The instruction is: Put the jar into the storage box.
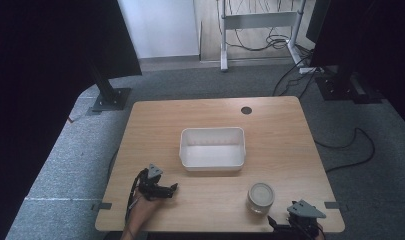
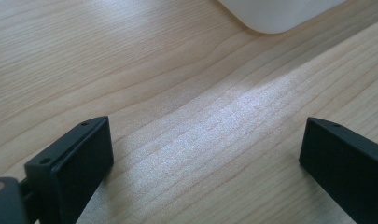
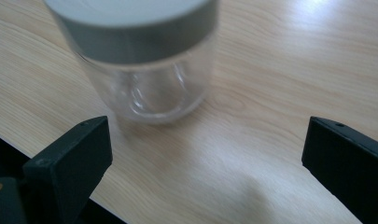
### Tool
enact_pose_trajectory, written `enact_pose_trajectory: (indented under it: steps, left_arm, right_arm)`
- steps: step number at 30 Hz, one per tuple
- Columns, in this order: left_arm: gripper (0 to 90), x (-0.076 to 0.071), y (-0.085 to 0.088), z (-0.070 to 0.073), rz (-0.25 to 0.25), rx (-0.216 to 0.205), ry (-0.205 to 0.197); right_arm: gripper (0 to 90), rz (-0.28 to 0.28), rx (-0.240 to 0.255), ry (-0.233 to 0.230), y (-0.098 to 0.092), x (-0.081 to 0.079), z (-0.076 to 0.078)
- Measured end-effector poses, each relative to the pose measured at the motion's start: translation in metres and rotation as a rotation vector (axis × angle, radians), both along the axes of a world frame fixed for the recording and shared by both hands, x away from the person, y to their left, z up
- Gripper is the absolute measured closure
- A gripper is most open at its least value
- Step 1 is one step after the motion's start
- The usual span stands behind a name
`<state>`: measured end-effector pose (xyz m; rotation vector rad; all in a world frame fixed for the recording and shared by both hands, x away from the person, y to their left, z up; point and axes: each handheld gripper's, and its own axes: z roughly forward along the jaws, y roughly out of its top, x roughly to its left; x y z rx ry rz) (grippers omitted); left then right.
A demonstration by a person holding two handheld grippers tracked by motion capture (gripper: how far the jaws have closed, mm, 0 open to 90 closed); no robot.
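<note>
Right claw (image 3: 205, 168) sits low at the bench (image 1: 155, 120) edge, jaws wide, lined up on the lidded glass jar (image 3: 140, 56) just ahead, probably for a grab. Left claw (image 2: 205, 163) spread too, empty, facing the white tub (image 1: 212, 148) mid-bench.

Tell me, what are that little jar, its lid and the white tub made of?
Jar: clear, glossy, see-through to the table; glass or hard plastic, can't tell which. Lid: grey, matte, probably plastic. White tub: smooth, opaque, rounded corners, likely moulded plastic.
</note>
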<state>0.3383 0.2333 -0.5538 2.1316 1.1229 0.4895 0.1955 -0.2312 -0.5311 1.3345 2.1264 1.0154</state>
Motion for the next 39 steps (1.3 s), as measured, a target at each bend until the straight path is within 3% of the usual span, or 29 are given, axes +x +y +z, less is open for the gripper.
enact_pose_trajectory:
  steps: [13,24,39]
  left_arm:
    - [2.7,0.000,0.000,0.000,0.001,-0.003,-0.001]
    - [2.7,0.000,0.000,0.000,0.002,-0.003,-0.001]
    - [2.7,0.000,0.000,0.000,0.001,-0.002,-0.001]
  right_arm:
    - [0.8,0.062,0.006,-0.013,0.022,0.011,0.000]
    - [1.0,0.069,-0.014,-0.025,0.033,0.025,-0.003]
    - [5.4,0.084,0.003,-0.026,0.045,0.041,-0.006]
